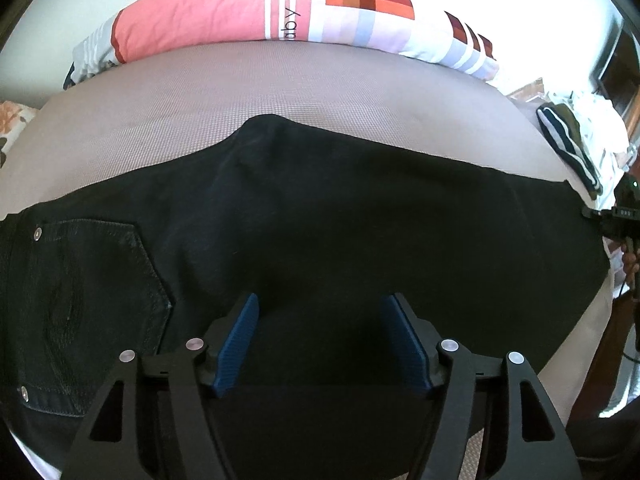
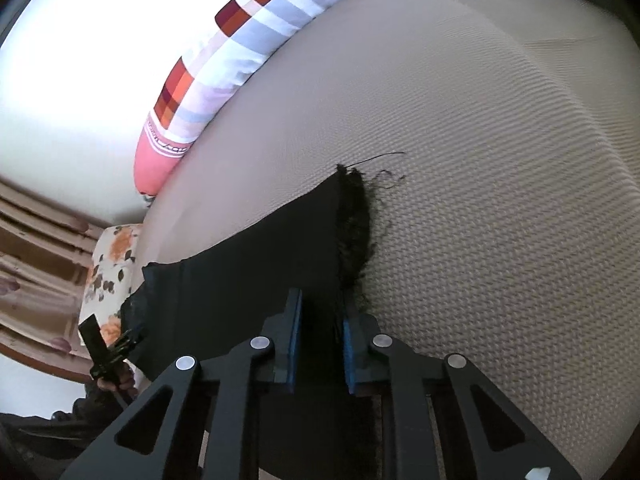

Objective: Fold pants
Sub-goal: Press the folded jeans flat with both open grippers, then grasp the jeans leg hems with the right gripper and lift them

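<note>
a: looking at the left wrist view, where are the black pants (image 1: 320, 208)?

b: they lie flat across the middle of the frame on the beige bed cover (image 1: 200, 112). the back pocket (image 1: 92, 304) with rivets is at the lower left.

a: and the left gripper (image 1: 318, 344)?

b: its blue pads (image 1: 236, 352) stand wide apart over the cloth, holding nothing. the right gripper shows small at the right edge, by the leg end.

a: what about the right wrist view?

b: the right gripper (image 2: 318, 350) has a narrow gap, and the frayed hem (image 2: 354, 232) of the pants runs down between the pads. i cannot tell if it really pinches the cloth. a striped pillow (image 2: 224, 60) lies at the upper left.
</note>
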### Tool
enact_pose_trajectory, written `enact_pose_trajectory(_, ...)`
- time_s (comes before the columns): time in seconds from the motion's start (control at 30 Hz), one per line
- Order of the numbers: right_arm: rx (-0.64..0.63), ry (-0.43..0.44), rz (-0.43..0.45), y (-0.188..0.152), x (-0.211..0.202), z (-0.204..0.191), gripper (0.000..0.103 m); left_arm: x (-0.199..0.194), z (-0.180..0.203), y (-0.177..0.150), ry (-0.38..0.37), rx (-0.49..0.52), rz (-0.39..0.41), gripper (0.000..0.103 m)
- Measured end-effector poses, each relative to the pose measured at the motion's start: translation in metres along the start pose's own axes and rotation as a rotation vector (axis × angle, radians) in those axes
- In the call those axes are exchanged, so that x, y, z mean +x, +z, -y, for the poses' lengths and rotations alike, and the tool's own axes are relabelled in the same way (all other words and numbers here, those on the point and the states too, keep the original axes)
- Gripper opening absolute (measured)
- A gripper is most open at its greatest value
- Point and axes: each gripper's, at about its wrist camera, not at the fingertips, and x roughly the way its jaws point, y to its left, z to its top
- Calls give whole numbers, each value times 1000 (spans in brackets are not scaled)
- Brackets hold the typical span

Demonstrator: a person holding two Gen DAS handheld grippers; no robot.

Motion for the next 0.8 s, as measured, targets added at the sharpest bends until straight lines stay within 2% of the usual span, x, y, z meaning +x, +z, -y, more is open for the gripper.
enact_pose_trajectory(0.13,10,14,7,-1,4,-1,12,2,1,0,9,12,4,69)
enact_pose_trajectory(0.43,65,-92,89,-12,0,-21,8,3,6,-3,22,34,17,74)
enact_pose_trajectory(0.57,114,-54,138,-17,-8,-36,8,3,6,-3,18,32,20,74)
enact_pose_trajectory(0.8,87,-35,148,-22,-3,-93,8,-1,3,-2,-7,10,26,74)
